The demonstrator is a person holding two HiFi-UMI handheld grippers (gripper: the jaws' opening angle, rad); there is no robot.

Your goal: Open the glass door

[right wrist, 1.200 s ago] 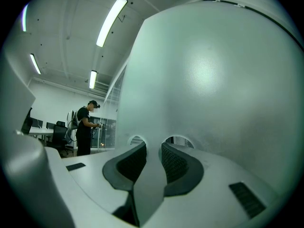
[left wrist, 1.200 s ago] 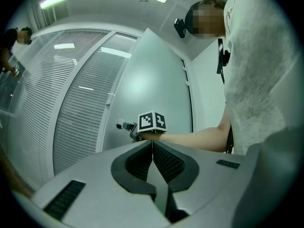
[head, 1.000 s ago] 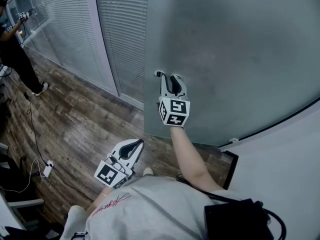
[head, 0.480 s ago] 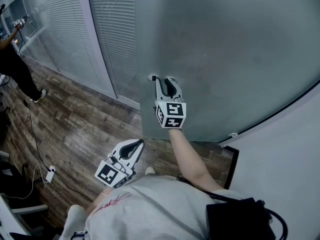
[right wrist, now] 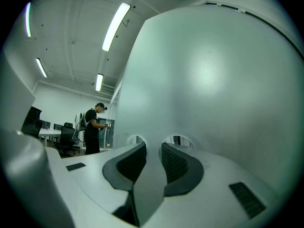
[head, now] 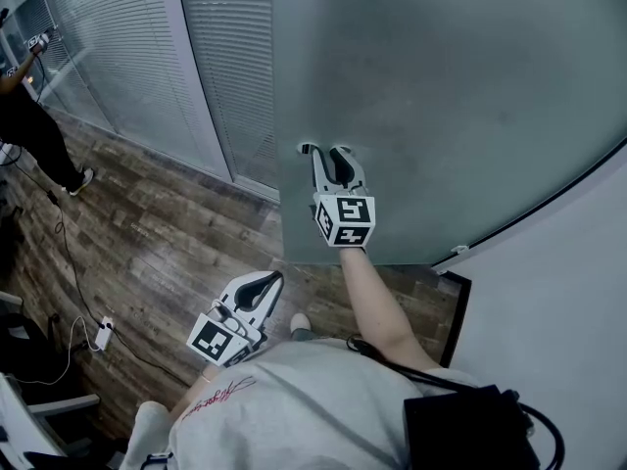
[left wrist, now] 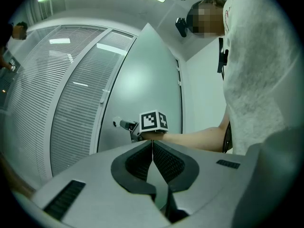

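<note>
- The head view is dim and grey-green, and the floor (head: pixel 167 253) is darkest toward 8 o'clock.
- Ceiling light strips (right wrist: pixel 115 26) glare at 11 o'clock in the right gripper view, leaving a soft sheen on the glass door (right wrist: pixel 213 80).
- Both gripper views bulge like a fisheye, with black corners.

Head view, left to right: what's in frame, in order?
Person in dark clothes → white power strip on the floor → left gripper → right gripper → white wall.
</note>
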